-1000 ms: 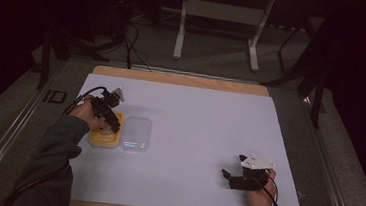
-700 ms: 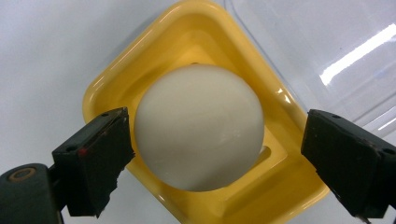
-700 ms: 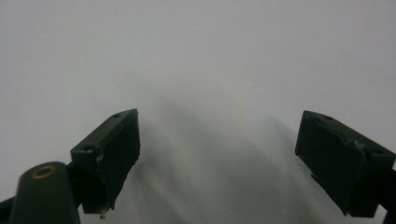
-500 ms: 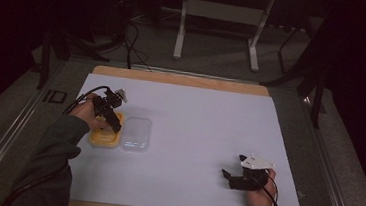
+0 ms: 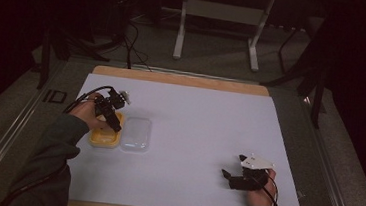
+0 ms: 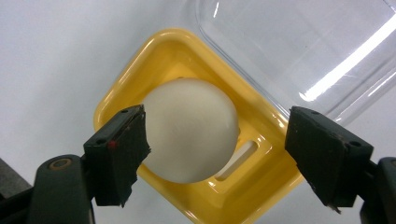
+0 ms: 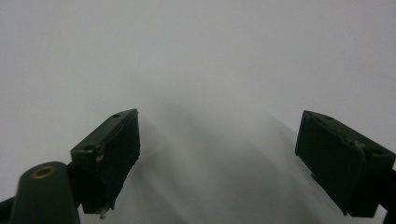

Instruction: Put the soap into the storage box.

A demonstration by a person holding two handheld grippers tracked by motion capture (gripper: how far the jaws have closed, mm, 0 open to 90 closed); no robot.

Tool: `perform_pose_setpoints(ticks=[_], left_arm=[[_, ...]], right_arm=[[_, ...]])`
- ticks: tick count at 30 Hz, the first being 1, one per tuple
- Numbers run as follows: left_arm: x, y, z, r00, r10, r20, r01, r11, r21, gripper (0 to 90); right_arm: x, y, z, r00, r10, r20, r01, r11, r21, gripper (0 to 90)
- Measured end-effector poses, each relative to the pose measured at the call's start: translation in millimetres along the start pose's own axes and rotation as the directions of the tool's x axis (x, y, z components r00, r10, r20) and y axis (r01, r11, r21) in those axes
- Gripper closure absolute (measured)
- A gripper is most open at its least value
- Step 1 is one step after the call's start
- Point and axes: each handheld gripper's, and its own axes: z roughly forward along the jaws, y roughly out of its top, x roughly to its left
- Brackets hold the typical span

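A white egg-shaped ball (image 6: 189, 130) sits in a yellow square holder (image 6: 163, 51) with a slot in its floor. My left gripper (image 6: 217, 140) hangs over it with a jaw on each side. Its jaws have just been closing with the ball between them; the left pad (image 6: 123, 144) is at the ball's edge and the right pad (image 6: 322, 149) stands well apart. In the high view the left gripper (image 5: 112, 116) is above the yellow holder (image 5: 102, 138) at the table's left. My right gripper (image 5: 230, 171) rests open near the front right with nothing between its fingers.
A clear plastic lid or tub (image 5: 135, 135) lies right beside the yellow holder, touching it. A white sheet (image 5: 194, 119) covers the wooden table. Beyond the far edge are cables and a metal stand (image 5: 218, 16) on the floor.
The left hand has shifted slightly to the right and lifted a little over the yellow holder. The right hand has stayed where it was.
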Motion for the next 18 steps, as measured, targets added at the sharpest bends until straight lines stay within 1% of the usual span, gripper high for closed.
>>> perform_pose_setpoints(ticks=[4,7,9,12,16,18], left_arm=[[-4.1,1.4,-3.8,0.9997,0.025,-0.002,-0.025,0.9996,-0.009,25.2],[-6.9,2.2,-5.6,0.9991,0.042,-0.004,-0.042,0.999,-0.016,29.3],[-8.7,2.6,-6.6,0.9985,0.054,0.004,-0.054,0.9984,-0.018,30.9],[-12.4,3.4,-8.0,0.9966,0.083,0.004,-0.083,0.9964,-0.017,32.6],[-19.8,4.2,-9.8,0.9942,0.107,0.008,-0.107,0.9937,-0.032,34.7],[-24.0,5.2,-9.8,0.9932,0.117,0.002,-0.116,0.9925,-0.039,35.5]], right_arm=[[0.0,0.1,0.0,1.0,0.0,0.0,0.0,1.0,0.002,13.8],[-0.1,0.1,0.1,1.0,-0.001,-0.001,0.001,1.0,0.002,13.8],[0.0,0.1,0.0,1.0,-0.001,0.0,0.001,1.0,0.002,13.8],[0.0,0.1,0.1,1.0,-0.001,-0.001,0.001,1.0,0.002,13.9],[0.1,0.1,0.1,1.0,-0.001,0.0,0.001,1.0,0.004,13.8],[0.1,0.1,0.1,1.0,-0.001,0.0,0.001,1.0,0.004,13.8]])
